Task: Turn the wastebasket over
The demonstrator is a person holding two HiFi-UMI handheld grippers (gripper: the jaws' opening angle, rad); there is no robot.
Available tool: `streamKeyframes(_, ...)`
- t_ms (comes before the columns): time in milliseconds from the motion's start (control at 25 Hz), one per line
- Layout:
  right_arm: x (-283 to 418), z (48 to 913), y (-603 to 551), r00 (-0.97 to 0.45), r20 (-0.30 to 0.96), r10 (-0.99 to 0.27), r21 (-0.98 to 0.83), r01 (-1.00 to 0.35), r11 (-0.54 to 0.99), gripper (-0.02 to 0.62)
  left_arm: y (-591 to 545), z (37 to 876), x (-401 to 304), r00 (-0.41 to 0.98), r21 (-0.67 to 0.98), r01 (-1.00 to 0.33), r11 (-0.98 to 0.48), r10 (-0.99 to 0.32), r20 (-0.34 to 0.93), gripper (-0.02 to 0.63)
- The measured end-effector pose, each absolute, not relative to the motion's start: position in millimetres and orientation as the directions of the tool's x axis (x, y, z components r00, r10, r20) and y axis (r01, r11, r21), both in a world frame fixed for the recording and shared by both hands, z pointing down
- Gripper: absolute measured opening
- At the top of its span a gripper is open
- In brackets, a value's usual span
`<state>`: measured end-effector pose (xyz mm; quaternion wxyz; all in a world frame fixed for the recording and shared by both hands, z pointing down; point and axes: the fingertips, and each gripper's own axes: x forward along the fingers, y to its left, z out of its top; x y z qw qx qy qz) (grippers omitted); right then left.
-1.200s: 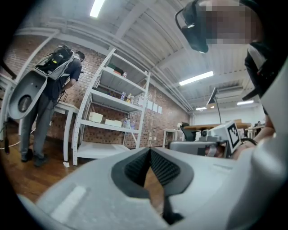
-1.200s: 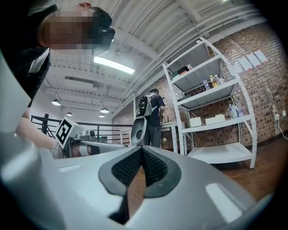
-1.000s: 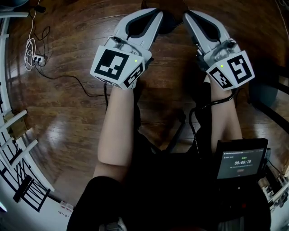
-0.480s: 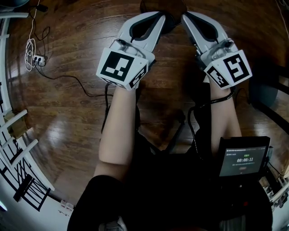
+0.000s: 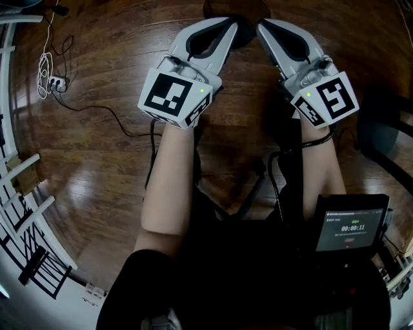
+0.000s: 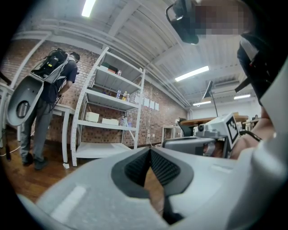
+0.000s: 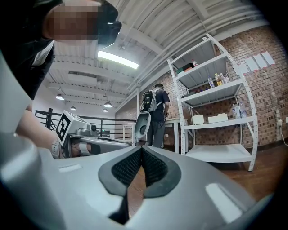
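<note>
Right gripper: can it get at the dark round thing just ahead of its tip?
Probably yes. The dark round thing sits just past the right gripper, with nothing between them in the head view. But the jaws are shut, and the right gripper view doesn't show it.

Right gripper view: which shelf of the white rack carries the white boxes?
The second shelf from the bottom; the shelf above carries bottles instead.

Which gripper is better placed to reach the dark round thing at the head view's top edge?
Left, narrowly. In the head view the left gripper overlaps the dark round thing with its tip; the right gripper ends at its edge. Both are shut and empty.
</note>
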<state>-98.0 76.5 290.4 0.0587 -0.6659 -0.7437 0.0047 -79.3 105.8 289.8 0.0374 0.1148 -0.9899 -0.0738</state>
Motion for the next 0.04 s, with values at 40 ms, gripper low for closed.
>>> streamKeyframes(40,-97.5,290.6,77.0,-0.104,0.083,0.991,-0.080,0.991,0.110,0.009,106.6,289.7,-79.0,-0.971,0.153,-0.221,0.963,-0.231,0.057,0.002)
